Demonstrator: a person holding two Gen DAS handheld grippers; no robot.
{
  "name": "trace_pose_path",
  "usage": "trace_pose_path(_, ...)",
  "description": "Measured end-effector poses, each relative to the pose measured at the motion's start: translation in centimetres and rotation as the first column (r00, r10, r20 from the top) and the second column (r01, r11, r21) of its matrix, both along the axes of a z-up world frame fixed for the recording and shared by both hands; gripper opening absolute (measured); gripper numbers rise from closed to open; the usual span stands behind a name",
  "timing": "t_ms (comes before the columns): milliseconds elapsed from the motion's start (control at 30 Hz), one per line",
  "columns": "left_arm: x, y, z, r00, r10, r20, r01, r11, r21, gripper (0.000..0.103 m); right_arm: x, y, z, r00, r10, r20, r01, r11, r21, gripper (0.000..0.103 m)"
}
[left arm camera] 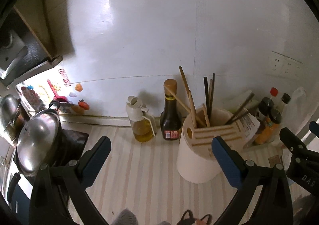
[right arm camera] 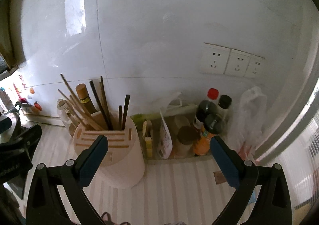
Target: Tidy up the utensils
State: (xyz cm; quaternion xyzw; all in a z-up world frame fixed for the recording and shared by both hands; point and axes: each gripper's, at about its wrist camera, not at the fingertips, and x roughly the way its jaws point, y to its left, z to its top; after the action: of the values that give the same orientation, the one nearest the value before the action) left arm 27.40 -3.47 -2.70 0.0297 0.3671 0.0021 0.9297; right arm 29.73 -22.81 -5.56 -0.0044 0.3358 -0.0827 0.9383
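both grippers empty: left gripper (left arm camera: pixel 160 145) and right gripper (right arm camera: pixel 158 145) have jaws spread wide with nothing between the blue pads, hovering over the striped counter (left arm camera: pixel 139 165). utensil holder (right arm camera: pixel 123 157), a white cylinder with a slotted beige top, stands on the counter near the white wall (right arm camera: pixel 159 25), and the chopsticks (right arm camera: pixel 99 103), light wood and dark ones, stick out of its rear opening, leaning at mixed angles. dark sauce bottle (left arm camera: pixel 170 113) and oil bottle (left arm camera: pixel 141 121) stand left of the holder, and a tray of condiment bottles (right arm camera: pixel 209 121) sits just right of it.
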Motion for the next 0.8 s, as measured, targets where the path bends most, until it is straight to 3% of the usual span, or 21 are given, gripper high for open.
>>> trace_pose_path(467,-14.4,1.0,6.2,0.992,0.005,0.130,-0.001,1.000,-0.029,0.103,-15.1,1.5,6.6,0.986,-0.001,0.168,0.009,0.999,-0.048,0.103)
trace_pose_path(800,-23.1,1.2,9.0,0.992,0.032,0.126,-0.028,0.999,-0.037,0.103,-25.6,2.1,10.3,0.976,0.009,0.216,0.005,0.998,-0.061,0.103)
